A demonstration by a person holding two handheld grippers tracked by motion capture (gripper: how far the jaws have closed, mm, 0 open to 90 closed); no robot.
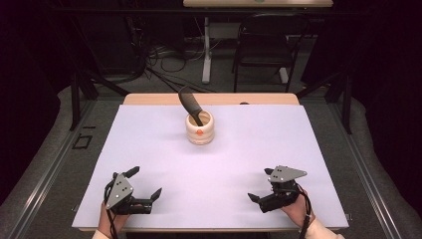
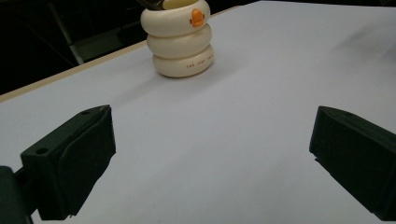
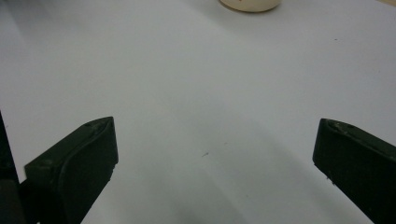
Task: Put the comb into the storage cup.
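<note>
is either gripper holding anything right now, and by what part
Nothing is held. The left gripper and right gripper both rest open on the white table, jaws wide apart, well short of the cream holder with the black tool.

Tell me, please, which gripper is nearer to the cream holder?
Roughly equal, the left perhaps slightly nearer. The left gripper rests at the near-left of the table, the right gripper at the near-right, the holder far between them; both open.
</note>
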